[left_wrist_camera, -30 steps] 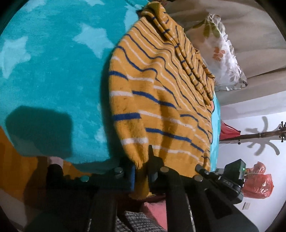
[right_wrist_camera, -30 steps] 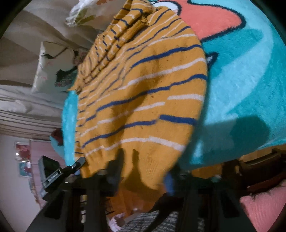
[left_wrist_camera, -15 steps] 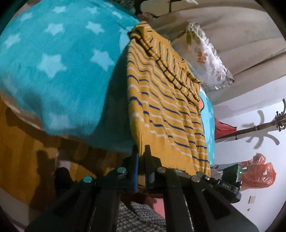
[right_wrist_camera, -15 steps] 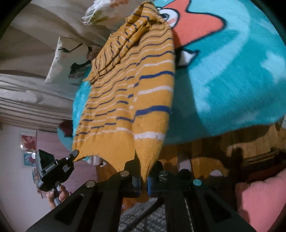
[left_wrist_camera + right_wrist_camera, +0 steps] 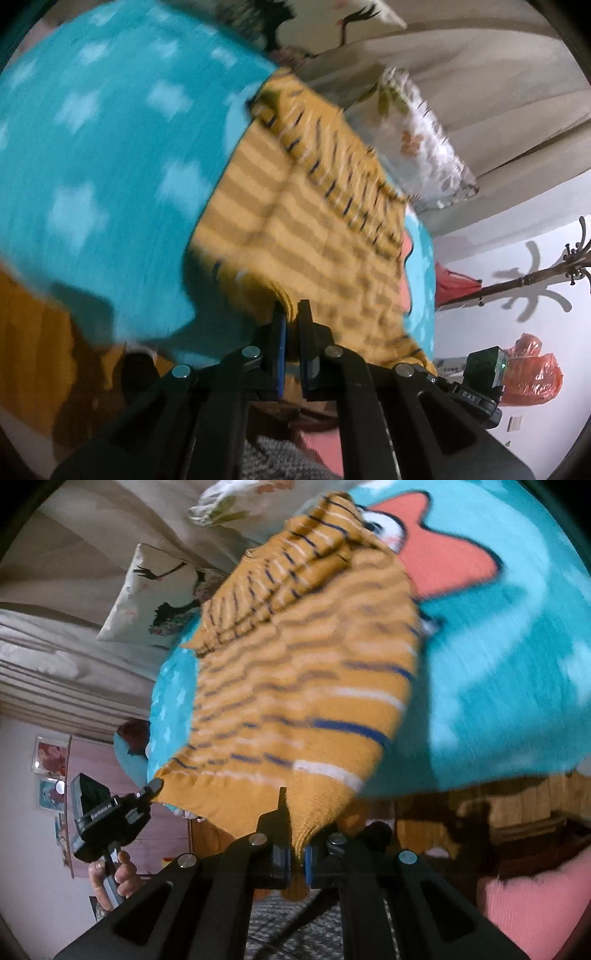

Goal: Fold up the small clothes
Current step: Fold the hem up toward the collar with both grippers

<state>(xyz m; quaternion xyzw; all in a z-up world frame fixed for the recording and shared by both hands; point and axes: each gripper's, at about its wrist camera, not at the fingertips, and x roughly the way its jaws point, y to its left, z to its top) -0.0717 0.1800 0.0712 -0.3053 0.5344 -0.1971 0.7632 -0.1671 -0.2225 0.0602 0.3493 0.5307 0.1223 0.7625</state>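
Observation:
A small mustard-yellow knit sweater (image 5: 317, 236) with navy and white stripes lies on a turquoise blanket (image 5: 96, 177). Its hem end is lifted off the bed. My left gripper (image 5: 290, 314) is shut on one hem corner, with the knit bunched between its pads. In the right wrist view the same sweater (image 5: 310, 686) hangs from my right gripper (image 5: 295, 843), which is shut on the other hem corner. The left gripper (image 5: 155, 786) also shows there at the far corner of the hem. The folded sleeves lie at the sweater's far end. Both views are motion-blurred.
The blanket (image 5: 509, 679) carries white stars and a coral cartoon shape. Floral pillows (image 5: 421, 140) and a beige curtain lie beyond the sweater. A wooden bed frame (image 5: 480, 812) runs below the blanket edge. A coat stand (image 5: 535, 277) and red bags (image 5: 532, 373) stand by the wall.
Both grippers closed on the hem corners and rose, lifting the hem end of the sweater off the blanket. The sweater now hangs stretched between them.

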